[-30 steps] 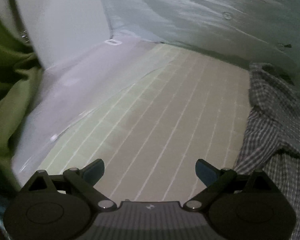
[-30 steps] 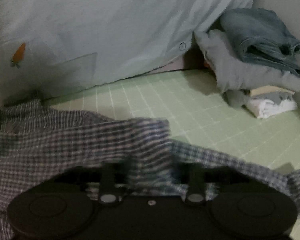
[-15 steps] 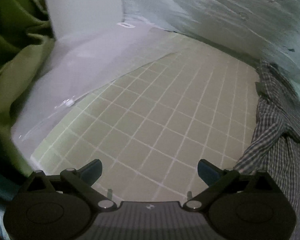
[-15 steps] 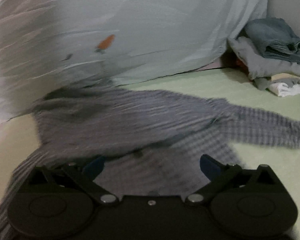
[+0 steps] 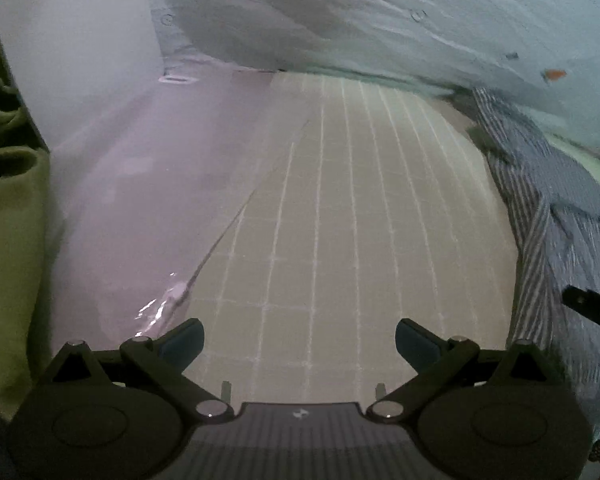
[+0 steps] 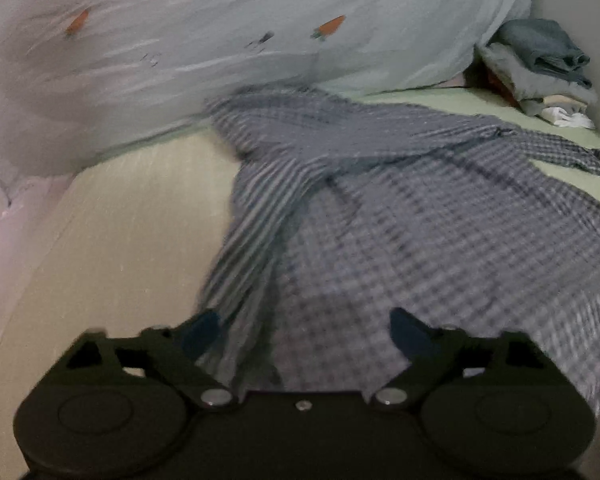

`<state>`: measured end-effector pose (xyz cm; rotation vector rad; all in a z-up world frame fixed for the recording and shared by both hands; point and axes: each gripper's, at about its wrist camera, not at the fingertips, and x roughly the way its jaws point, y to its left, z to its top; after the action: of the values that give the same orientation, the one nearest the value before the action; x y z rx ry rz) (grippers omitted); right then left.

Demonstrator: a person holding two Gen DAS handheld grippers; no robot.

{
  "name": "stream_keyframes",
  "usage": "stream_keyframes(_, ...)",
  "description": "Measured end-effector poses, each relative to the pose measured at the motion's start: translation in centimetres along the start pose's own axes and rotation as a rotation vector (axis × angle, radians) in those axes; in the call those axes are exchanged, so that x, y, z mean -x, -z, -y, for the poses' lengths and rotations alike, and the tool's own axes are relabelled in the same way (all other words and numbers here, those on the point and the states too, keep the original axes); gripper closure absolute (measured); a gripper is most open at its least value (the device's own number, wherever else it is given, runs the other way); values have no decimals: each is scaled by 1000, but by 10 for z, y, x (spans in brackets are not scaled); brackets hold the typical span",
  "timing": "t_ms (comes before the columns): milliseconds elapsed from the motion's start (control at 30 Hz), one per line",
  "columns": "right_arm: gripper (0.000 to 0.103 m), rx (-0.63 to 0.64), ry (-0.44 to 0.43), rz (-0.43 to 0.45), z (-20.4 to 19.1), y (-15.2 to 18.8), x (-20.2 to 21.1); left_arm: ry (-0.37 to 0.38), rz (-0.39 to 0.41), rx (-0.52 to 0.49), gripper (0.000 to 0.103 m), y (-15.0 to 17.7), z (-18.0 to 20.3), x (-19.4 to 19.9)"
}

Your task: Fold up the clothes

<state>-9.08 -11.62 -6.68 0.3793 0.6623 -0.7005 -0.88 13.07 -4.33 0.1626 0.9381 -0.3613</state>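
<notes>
A blue-and-white checked shirt [image 6: 380, 208] lies spread and rumpled on the green grid-lined sheet [image 6: 120, 220]. One sleeve trails off to the right. My right gripper [image 6: 303, 320] hovers low over the shirt's near left edge. Its jaws stand wide and are closing, with cloth under and between them but no pad pressing on it. My left gripper [image 5: 300, 334] is open over the bare sheet [image 5: 340, 220] with nothing between its fingers. From there the shirt [image 5: 540, 208] runs along the right side.
A pale blue quilt [image 6: 260, 32] with carrot prints is heaped along the back. A stack of folded clothes [image 6: 540, 68] sits at the far right by the wall. Clear plastic [image 5: 140, 180] covers the sheet's left part, and an olive-green cloth [image 5: 8, 220] hangs at the far left.
The right gripper let go of the checked shirt, opened wide and swept left along it; the shirt now lies spread out. The left gripper stayed open while sliding and rolling over the sheet.
</notes>
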Motion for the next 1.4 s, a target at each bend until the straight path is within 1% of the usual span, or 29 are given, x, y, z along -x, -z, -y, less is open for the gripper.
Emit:
stream_keyframes(33, 21, 7, -2, -4, -7, 6, 4, 7, -9, -10, 2, 2, -3, -2)
stream_keyframes(67, 28, 14, -5, -7, -13, 12, 7, 14, -18, -20, 2, 4, -6, -3)
stream_keyframes(100, 39, 21, -7, -10, -20, 19, 11, 21, -28, -29, 2, 6, -9, -5)
stream_keyframes(133, 45, 26, -12, -13, -24, 23, 12, 25, -31, -44, 2, 7, -12, -5)
stream_keyframes(167, 54, 29, -14, -14, -29, 29, 15, 28, -33, -61, 2, 9, -14, -6)
stream_keyframes(200, 58, 26, -16, -15, -33, 33, 17, 28, -34, -68, 2, 9, -17, -6)
stream_keyframes(233, 60, 19, -23, -15, -36, 37, 18, 28, -37, -71, 2, 10, -19, -6)
stream_keyframes(300, 70, 14, -37, -24, -42, 43, 19, 28, -41, -78, 2, 11, -23, -5)
stream_keyframes(533, 70, 60, -71, -18, -61, 51, 24, 55, -50, -125, 2, 16, -23, -6)
stream_keyframes(667, 70, 95, -57, -58, -70, 56, 17, 65, -56, -136, 2, 18, -21, -7)
stream_keyframes(733, 73, 93, -53, -78, -68, 58, 14, 70, -57, -139, 2, 18, -21, -8)
stream_keyframes(767, 84, 87, -66, -84, -65, 57, 14, 72, -59, -138, 2, 17, -20, -9)
stream_keyframes(800, 101, 81, -80, -90, -61, 55, 14, 75, -61, -135, 2, 17, -19, -10)
stream_keyframes(833, 101, 75, -95, -96, -58, 54, 14, 80, -61, -135, 2, 16, -18, -10)
stream_keyframes(900, 101, 39, -175, -84, -44, 43, 25, 90, -59, -136, 2, 15, -14, -10)
stream_keyframes(1000, 101, -51, -286, -43, -10, 19, 53, 109, -57, -138, 2, 13, -6, -12)
stream_keyframes(1067, 101, -109, -307, -13, 21, 3, 69, 119, -55, -137, 2, 11, 0, -13)
stream_keyframes(1133, 101, -134, -257, 8, 55, -9, 75, 128, -55, -135, 2, 11, 8, -15)
stream_keyframes(1200, 101, -129, -134, 3, 91, -12, 66, 135, -55, -136, 2, 10, 16, -16)
stream_keyframes(1267, 101, -96, -5, -51, 117, -6, 42, 138, -55, -138, 2, 9, 24, -18)
stream_keyframes(1333, 99, -58, 82, -113, 132, 3, 20, 139, -49, -142, 2, 7, 36, -18)
stream_keyframes(1367, 96, -41, 95, -135, 134, 6, 13, 139, -45, -145, 2, 5, 42, -18)
stream_keyframes(1400, 89, -31, 108, -148, 133, 8, 10, 139, -42, -147, 2, 4, 48, -18)
